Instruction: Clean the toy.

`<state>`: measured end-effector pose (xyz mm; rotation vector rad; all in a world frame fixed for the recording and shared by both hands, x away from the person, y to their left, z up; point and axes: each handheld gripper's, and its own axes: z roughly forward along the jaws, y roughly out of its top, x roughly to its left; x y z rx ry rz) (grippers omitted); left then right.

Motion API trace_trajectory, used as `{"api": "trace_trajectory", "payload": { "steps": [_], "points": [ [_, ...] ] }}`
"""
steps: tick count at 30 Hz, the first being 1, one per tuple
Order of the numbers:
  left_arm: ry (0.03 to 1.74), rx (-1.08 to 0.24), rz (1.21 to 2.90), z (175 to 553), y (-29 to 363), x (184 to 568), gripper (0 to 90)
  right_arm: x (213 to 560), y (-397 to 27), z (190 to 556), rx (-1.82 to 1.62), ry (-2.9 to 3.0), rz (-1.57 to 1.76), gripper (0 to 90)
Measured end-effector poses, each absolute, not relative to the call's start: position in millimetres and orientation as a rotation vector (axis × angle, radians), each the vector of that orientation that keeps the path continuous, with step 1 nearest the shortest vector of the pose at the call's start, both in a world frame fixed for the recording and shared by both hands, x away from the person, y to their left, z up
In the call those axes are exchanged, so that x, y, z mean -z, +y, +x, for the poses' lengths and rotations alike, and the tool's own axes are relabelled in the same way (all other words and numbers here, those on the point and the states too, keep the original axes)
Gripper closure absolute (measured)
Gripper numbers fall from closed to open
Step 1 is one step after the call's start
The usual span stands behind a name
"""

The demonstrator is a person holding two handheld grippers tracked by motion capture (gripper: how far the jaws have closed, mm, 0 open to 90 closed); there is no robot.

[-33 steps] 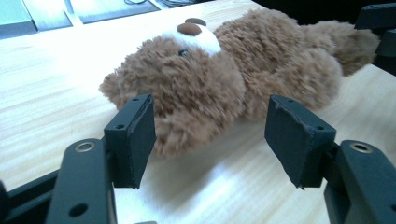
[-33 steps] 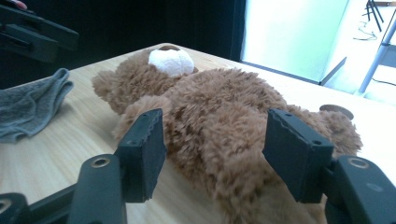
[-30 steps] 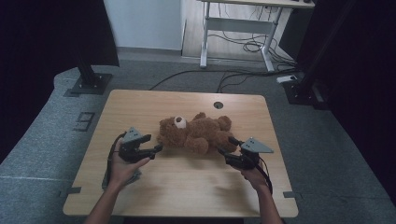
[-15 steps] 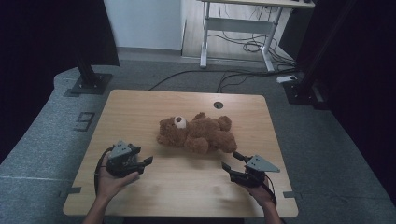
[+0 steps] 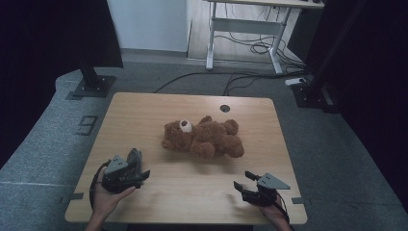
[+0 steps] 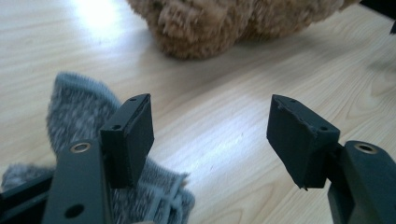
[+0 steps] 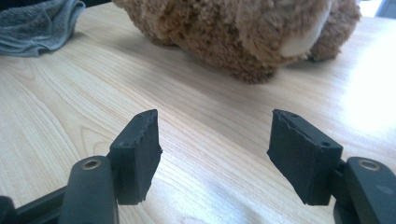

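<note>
Lying mid-table on its side, the teddy bear (image 5: 202, 138) is untouched; left gripper (image 5: 139, 174) and right gripper (image 5: 242, 183), jaws apart and empty, hover near, beside a grey sock (image 6: 74, 112); grasping looks left.

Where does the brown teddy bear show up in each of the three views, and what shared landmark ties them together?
High view: the teddy bear lies on its side at the middle of the wooden table.
Left gripper view: its fur runs along the top edge, beyond the open jaws.
Right gripper view: it spans the top, with a pale paw pad at right.
Shared landmark: the light wood grain of the tabletop.
</note>
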<state>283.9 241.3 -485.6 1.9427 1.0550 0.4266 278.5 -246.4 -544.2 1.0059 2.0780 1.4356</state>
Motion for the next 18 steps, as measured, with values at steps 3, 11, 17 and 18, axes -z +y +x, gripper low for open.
{"api": "trace_trajectory", "payload": {
  "steps": [3, 11, 17, 18],
  "points": [
    [1.060, -0.418, 1.949, 282.5, 241.6, 488.6, 32.2, 544.4, -245.8, 279.1, -1.437, 2.079, 1.012, 33.0],
    [1.060, -0.415, 1.960, 283.1, 241.0, 490.6, 32.2, 545.2, -246.0, 279.2, -1.429, 2.079, 1.013, 32.8],
    [1.062, -0.413, 1.955, 282.8, 242.0, 490.1, 32.2, 545.4, -246.5, 279.3, -1.426, 2.072, 1.019, 31.9],
    [1.062, -0.413, 1.954, 282.7, 242.0, 490.0, 32.2, 545.3, -246.6, 279.3, -1.427, 2.071, 1.019, 31.9]
  ]
}}
